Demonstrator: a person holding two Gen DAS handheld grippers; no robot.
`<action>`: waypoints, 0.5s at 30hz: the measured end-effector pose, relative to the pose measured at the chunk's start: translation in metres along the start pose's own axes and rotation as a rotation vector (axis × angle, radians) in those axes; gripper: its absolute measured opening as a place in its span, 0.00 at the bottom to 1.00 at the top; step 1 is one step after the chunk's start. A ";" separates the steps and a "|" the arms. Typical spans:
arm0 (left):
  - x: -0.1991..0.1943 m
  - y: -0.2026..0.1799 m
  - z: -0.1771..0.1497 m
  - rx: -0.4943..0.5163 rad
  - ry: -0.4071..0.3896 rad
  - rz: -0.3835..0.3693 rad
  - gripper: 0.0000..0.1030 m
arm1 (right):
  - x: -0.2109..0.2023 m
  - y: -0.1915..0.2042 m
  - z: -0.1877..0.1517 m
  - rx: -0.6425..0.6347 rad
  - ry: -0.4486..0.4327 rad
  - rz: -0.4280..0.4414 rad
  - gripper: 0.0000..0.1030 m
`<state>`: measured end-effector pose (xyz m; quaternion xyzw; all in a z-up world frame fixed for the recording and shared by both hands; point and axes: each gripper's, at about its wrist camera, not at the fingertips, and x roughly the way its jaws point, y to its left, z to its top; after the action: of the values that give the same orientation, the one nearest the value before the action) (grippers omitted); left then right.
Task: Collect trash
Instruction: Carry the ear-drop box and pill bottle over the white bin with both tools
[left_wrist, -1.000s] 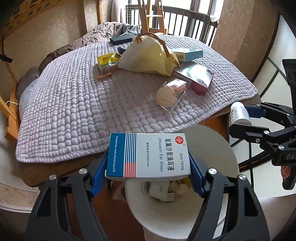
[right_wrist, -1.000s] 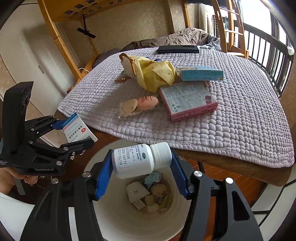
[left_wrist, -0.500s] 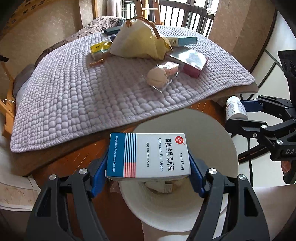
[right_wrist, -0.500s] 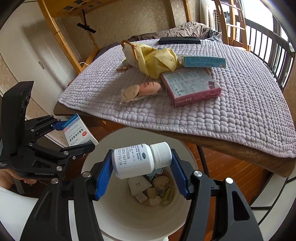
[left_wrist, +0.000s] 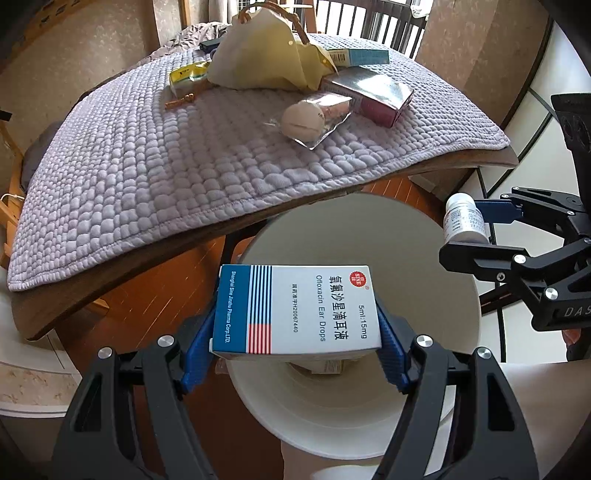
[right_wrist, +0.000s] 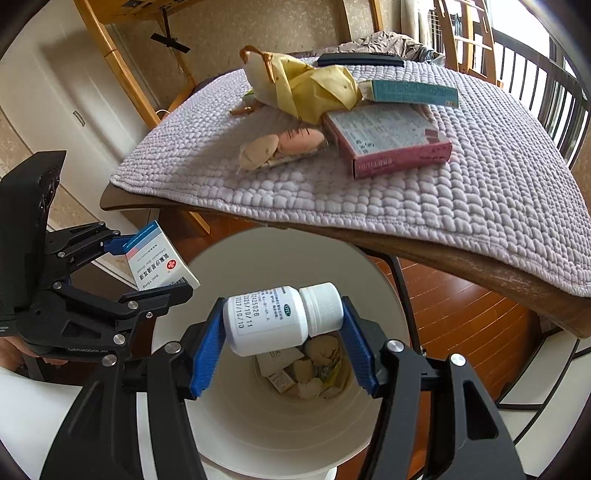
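My left gripper (left_wrist: 295, 354) is shut on a white and blue ear drops box (left_wrist: 295, 308) and holds it over the open white trash bin (left_wrist: 436, 266). My right gripper (right_wrist: 282, 349) is shut on a white pill bottle (right_wrist: 280, 319), held sideways over the same bin (right_wrist: 266, 424), which has several scraps at its bottom. Each gripper shows in the other's view: the right one (left_wrist: 480, 236) with the bottle (left_wrist: 463, 218), the left one (right_wrist: 147, 269) with the box (right_wrist: 159, 262).
Behind the bin a table with a lilac quilted cover (left_wrist: 166, 147) carries a yellow bag (left_wrist: 266, 55), a pink box (right_wrist: 388, 140), a teal box (right_wrist: 410, 92), a clear packet with round things (left_wrist: 314, 118) and a small yellow packet (left_wrist: 184, 75). Wooden floor (right_wrist: 461, 317) lies below.
Both grippers have moved back from the table and tilted down over the bin, so more of the bin's inside shows. Both still hold their items.
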<state>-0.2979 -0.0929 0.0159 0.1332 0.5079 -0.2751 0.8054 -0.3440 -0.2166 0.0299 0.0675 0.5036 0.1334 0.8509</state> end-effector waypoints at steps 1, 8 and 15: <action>0.001 0.000 0.000 -0.002 0.003 0.000 0.73 | 0.001 -0.001 0.000 0.001 0.002 0.000 0.57; 0.010 -0.001 -0.001 -0.001 0.012 0.004 0.73 | 0.010 -0.003 -0.001 0.009 0.015 -0.005 0.57; 0.020 0.001 -0.003 0.002 0.022 0.007 0.73 | 0.014 -0.004 0.000 0.020 0.022 -0.008 0.57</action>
<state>-0.2929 -0.0967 -0.0028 0.1388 0.5158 -0.2712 0.8007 -0.3373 -0.2162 0.0167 0.0725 0.5146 0.1258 0.8450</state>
